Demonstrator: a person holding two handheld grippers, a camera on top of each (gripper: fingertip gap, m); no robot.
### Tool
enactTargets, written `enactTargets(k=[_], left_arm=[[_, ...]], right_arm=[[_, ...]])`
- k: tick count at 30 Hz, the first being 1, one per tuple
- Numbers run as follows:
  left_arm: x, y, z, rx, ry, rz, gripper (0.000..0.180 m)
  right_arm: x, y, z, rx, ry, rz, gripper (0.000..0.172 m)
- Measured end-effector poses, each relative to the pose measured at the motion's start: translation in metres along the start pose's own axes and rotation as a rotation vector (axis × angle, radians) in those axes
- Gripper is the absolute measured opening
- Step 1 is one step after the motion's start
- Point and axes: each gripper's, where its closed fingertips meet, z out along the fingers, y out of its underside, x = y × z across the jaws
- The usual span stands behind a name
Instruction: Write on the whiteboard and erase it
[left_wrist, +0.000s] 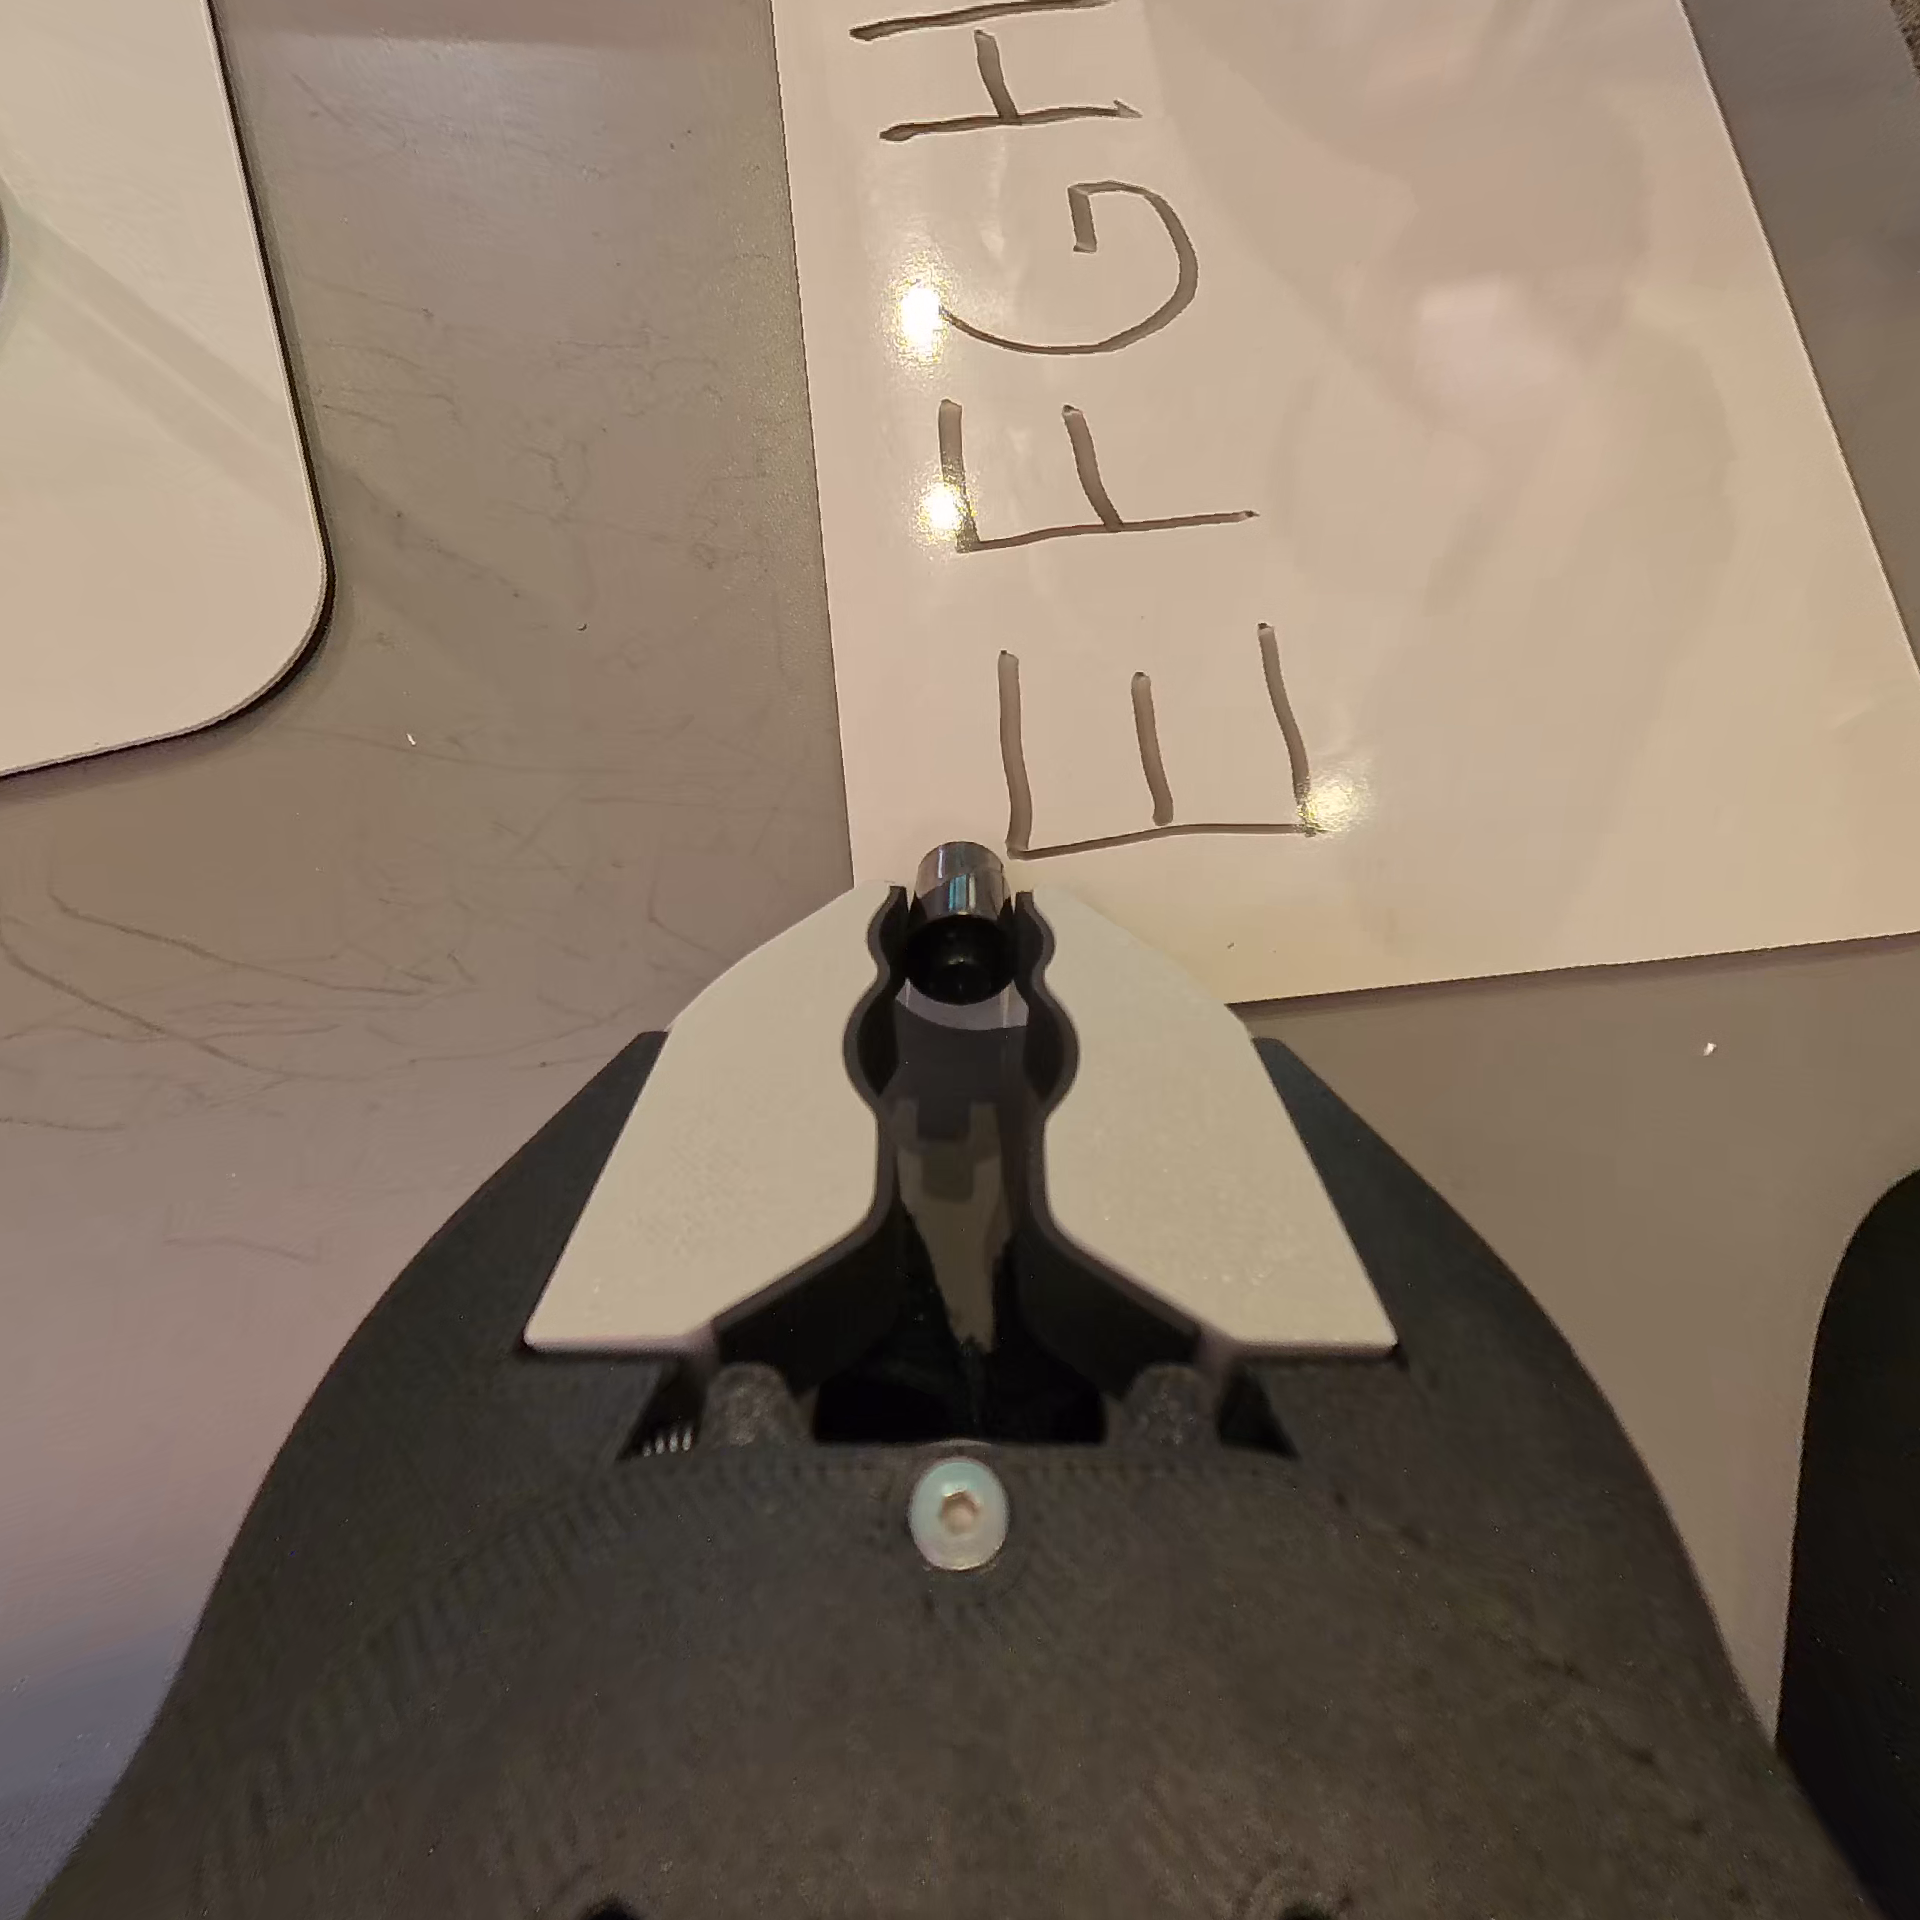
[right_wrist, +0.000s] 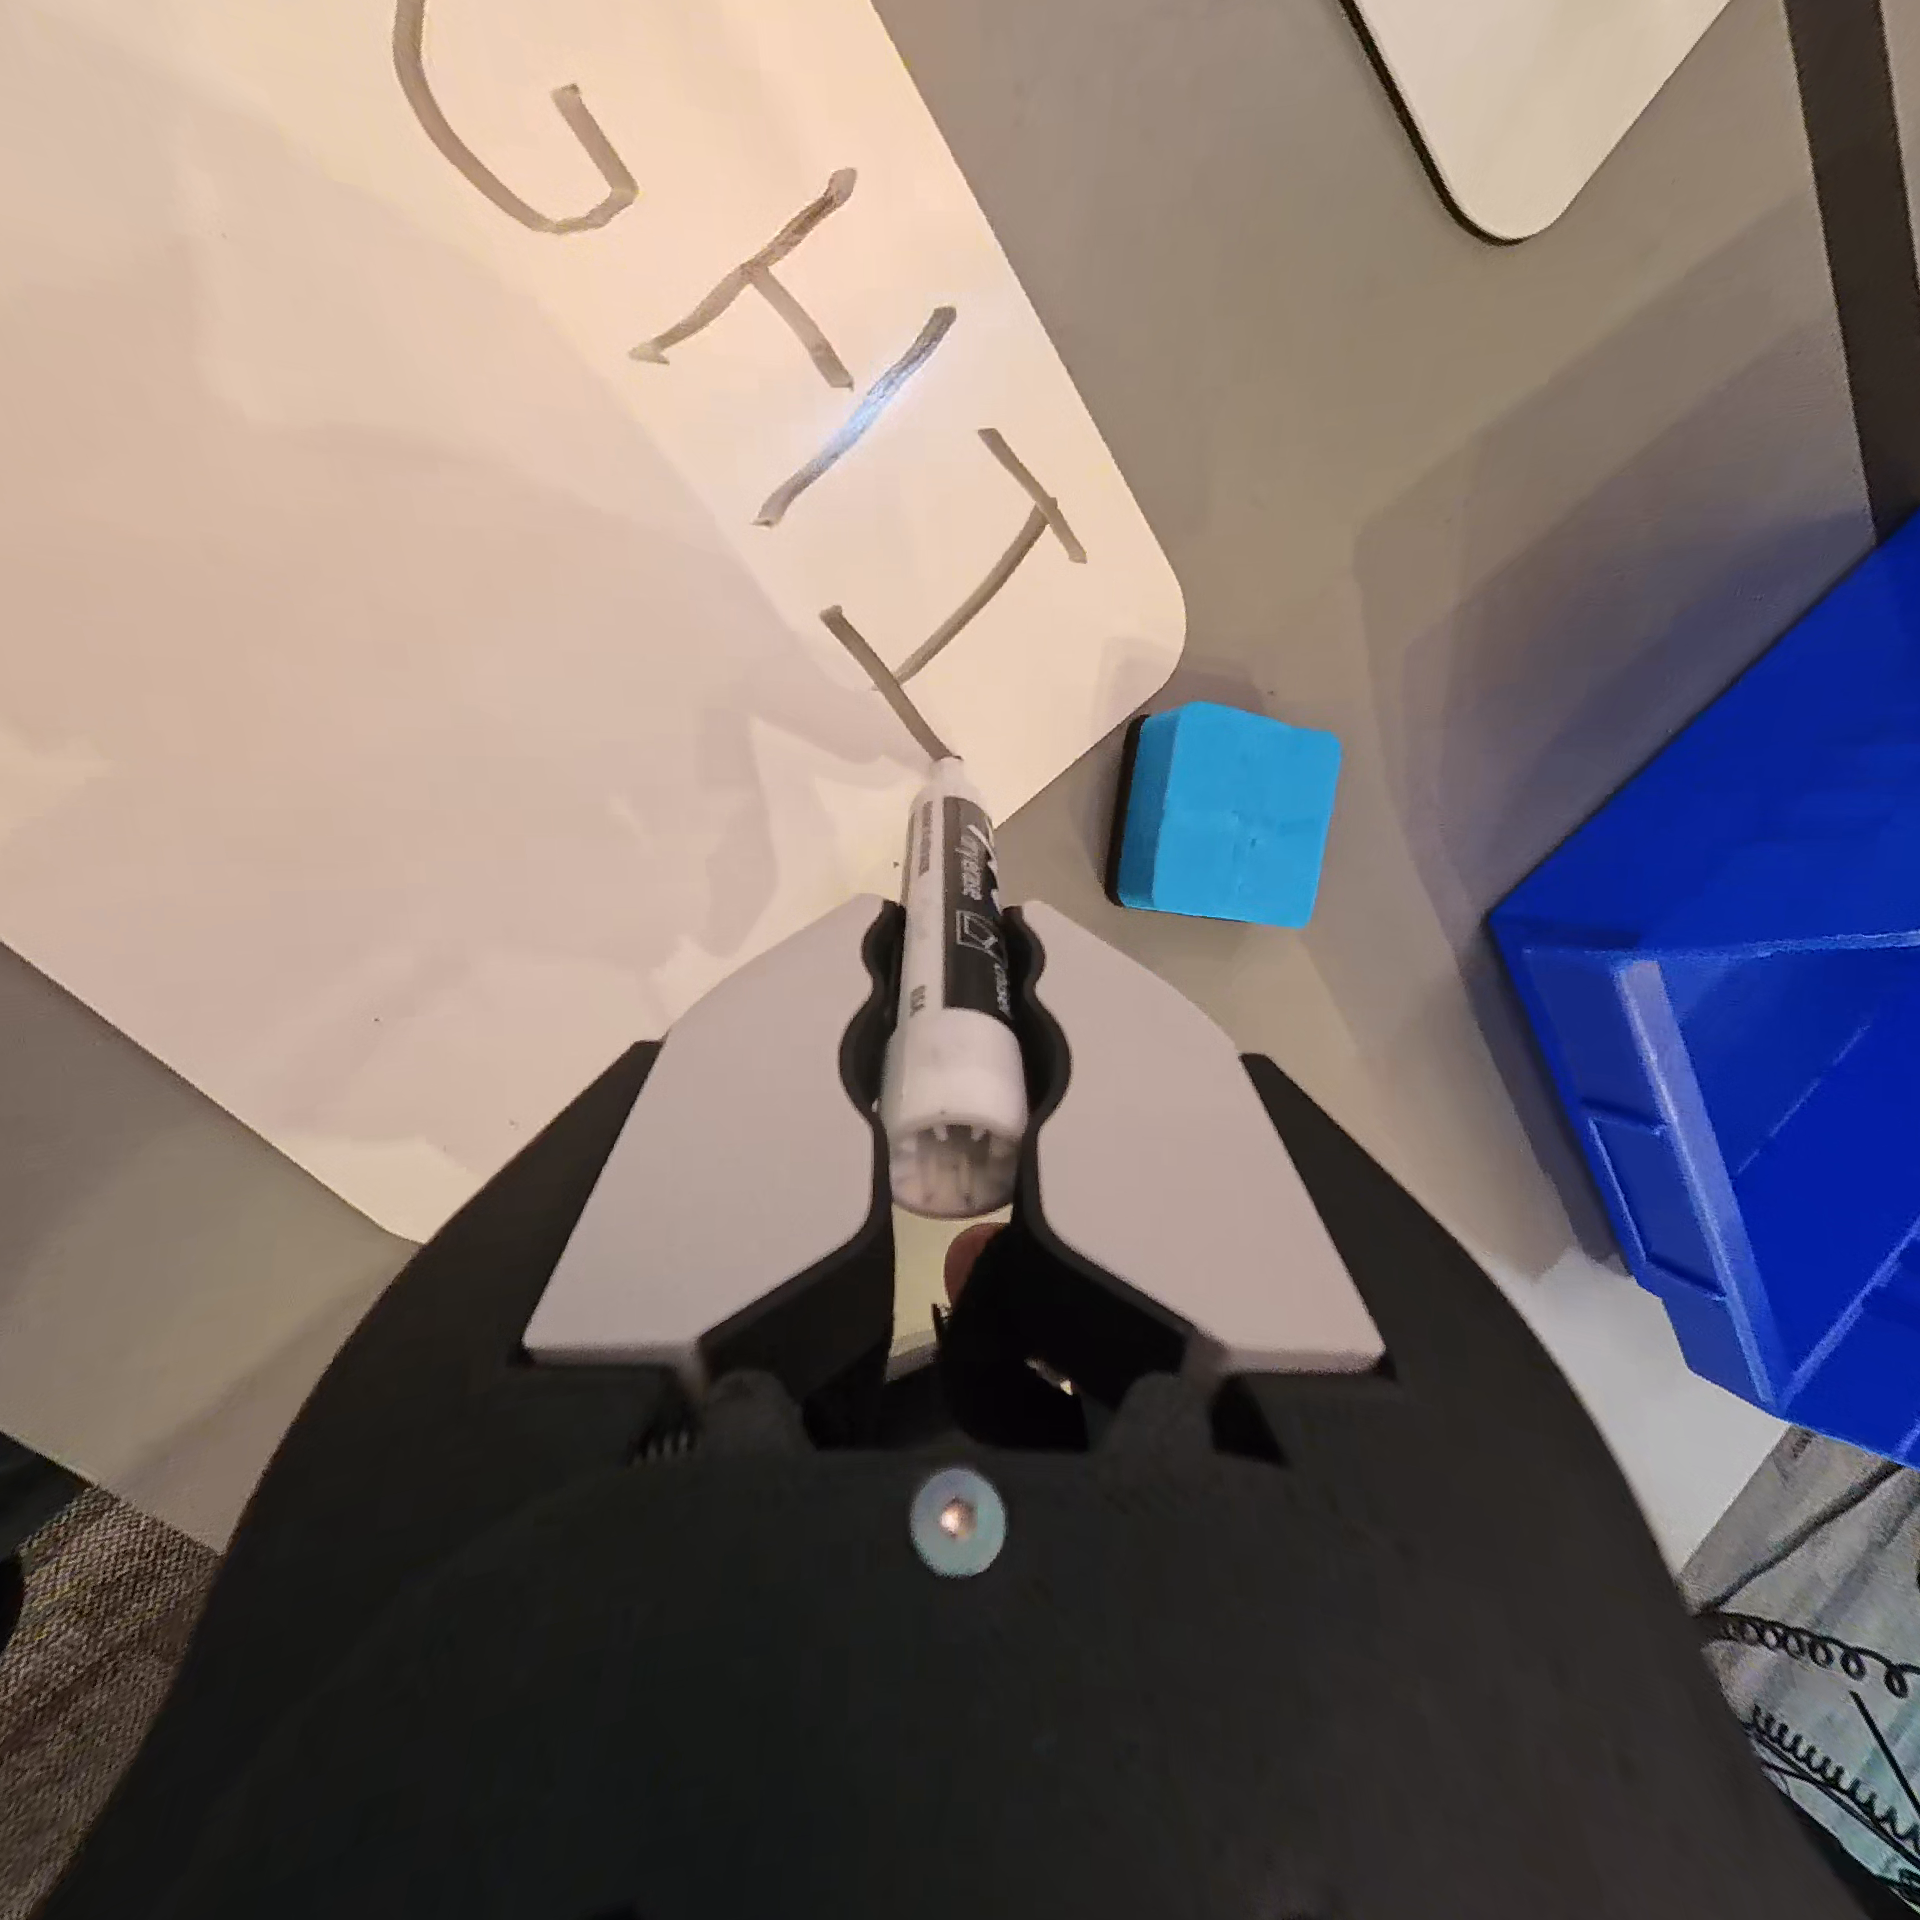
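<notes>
R gripper (right_wrist: 954, 914) is clamped on a white-and-black marker (right_wrist: 951, 966), both pads tight on the barrel, tip touching the whiteboard (right_wrist: 312, 623) at the near end of the last stroke, close to the board's rounded corner. Blue eraser (right_wrist: 1226, 816) sits on the grey table (right_wrist: 1351, 416) just right of that corner, blue bin (right_wrist: 1766, 1039) farther right. L gripper (left_wrist: 961, 914) pinches the black marker cap (left_wrist: 958, 909), over the board's near-left corner.

Both cameras ride on the grippers, looking steeply down along the fingers, close to the table (left_wrist: 499, 520).

Left wrist view: faces the whiteboard (left_wrist: 1455, 520), which runs off toward 1 o'clock.

Right wrist view: whiteboard (right_wrist: 312, 623) lies toward 10 o'clock.

Shared: the whiteboard and its pen strokes.
</notes>
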Motion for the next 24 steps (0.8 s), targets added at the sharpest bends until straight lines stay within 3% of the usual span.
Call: enactTargets(k=[24], left_arm=[[0.000,-0.001,-0.001,0.003,0.005,-0.007,0.020]], right_arm=[[0.019,-0.003,-0.051,0.172,0.112,0.055,0.020]])
